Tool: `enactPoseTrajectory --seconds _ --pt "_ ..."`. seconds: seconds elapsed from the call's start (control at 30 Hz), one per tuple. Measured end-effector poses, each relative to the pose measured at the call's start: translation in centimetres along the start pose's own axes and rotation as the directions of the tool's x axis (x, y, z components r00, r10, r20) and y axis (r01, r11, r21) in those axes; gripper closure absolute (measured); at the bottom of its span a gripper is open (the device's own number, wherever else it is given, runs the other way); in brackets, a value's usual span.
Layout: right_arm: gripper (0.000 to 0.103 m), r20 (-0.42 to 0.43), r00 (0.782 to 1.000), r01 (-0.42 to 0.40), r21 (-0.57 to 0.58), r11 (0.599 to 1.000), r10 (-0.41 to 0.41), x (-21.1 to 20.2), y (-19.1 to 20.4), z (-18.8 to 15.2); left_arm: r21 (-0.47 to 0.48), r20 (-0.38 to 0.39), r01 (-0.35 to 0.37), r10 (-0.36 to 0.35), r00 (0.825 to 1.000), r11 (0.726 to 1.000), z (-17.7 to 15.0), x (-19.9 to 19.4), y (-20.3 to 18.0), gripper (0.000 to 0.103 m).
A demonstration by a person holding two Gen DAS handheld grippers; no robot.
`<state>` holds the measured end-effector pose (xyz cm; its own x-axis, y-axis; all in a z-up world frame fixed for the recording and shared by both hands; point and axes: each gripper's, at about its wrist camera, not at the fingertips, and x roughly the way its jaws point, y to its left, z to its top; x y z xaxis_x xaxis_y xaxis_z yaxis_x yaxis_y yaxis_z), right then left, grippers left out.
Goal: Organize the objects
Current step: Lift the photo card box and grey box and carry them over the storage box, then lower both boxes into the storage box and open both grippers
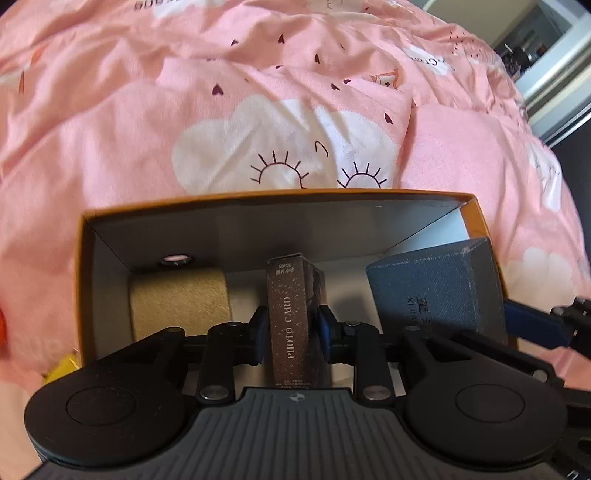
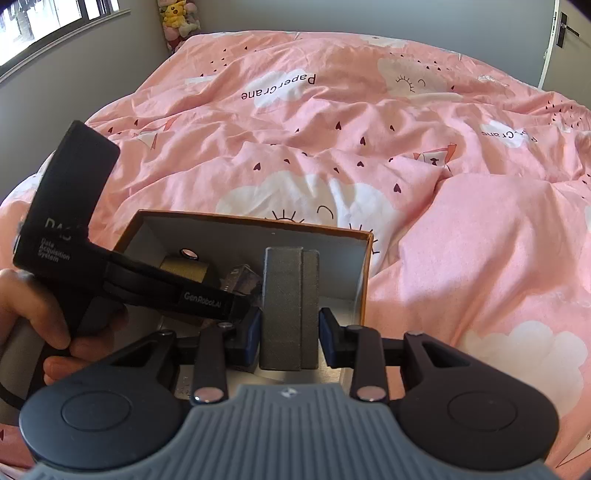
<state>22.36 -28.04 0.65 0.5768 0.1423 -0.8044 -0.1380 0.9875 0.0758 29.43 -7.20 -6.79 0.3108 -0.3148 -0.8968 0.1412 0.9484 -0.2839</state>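
Note:
An open orange cardboard box [image 1: 280, 196] lies on the pink bed; it also shows in the right wrist view [image 2: 364, 280]. My left gripper [image 1: 290, 332] is shut on a brown "PHOTO CARD" box [image 1: 290, 321], held upright inside the orange box. A tan tape roll [image 1: 181, 301] lies at the box's left. My right gripper [image 2: 290, 334] is shut on a grey-blue box [image 2: 288, 306], held at the orange box's right side; this grey-blue box shows in the left wrist view [image 1: 439, 291] too. The left gripper's body [image 2: 66, 221] crosses the right wrist view.
A pink duvet [image 2: 406, 147] with cloud and heart prints covers the bed all around. Plush toys [image 2: 177, 18] sit in the far corner by a window. A door [image 2: 561, 33] is at the far right. Something yellow [image 1: 64, 363] and something red [image 1: 2, 328] lie left of the box.

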Motion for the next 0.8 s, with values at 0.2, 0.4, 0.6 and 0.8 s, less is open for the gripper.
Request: enactPoseTrajectory --seconds 0.2,0.4,0.6,0.8 --pt "0.068 -0.011 1.0 0.008 0.037 0.999 -0.008 0.6 0.0 0.0 0.091 0.024 -0.042 0.04 0.999 0.995 0.0 -1.3 -0.6 0.067" --pt "0.068 -0.015 1.0 0.02 0.119 0.993 -0.019 1.8 -0.2 0.0 0.235 0.064 -0.075 0.062 0.996 0.969 -0.3 -2.7 -1.2 0.067" --pt "0.068 -0.042 0.999 0.01 0.211 0.977 -0.002 3.3 -0.4 0.4 0.382 0.094 -0.109 0.078 0.992 0.918 -1.3 -3.1 -1.8 0.067" --pt "0.068 -0.052 0.999 0.025 0.226 0.974 -0.014 3.8 0.2 1.0 0.39 0.085 -0.094 0.066 0.994 0.916 -1.7 -2.6 -1.5 0.067"
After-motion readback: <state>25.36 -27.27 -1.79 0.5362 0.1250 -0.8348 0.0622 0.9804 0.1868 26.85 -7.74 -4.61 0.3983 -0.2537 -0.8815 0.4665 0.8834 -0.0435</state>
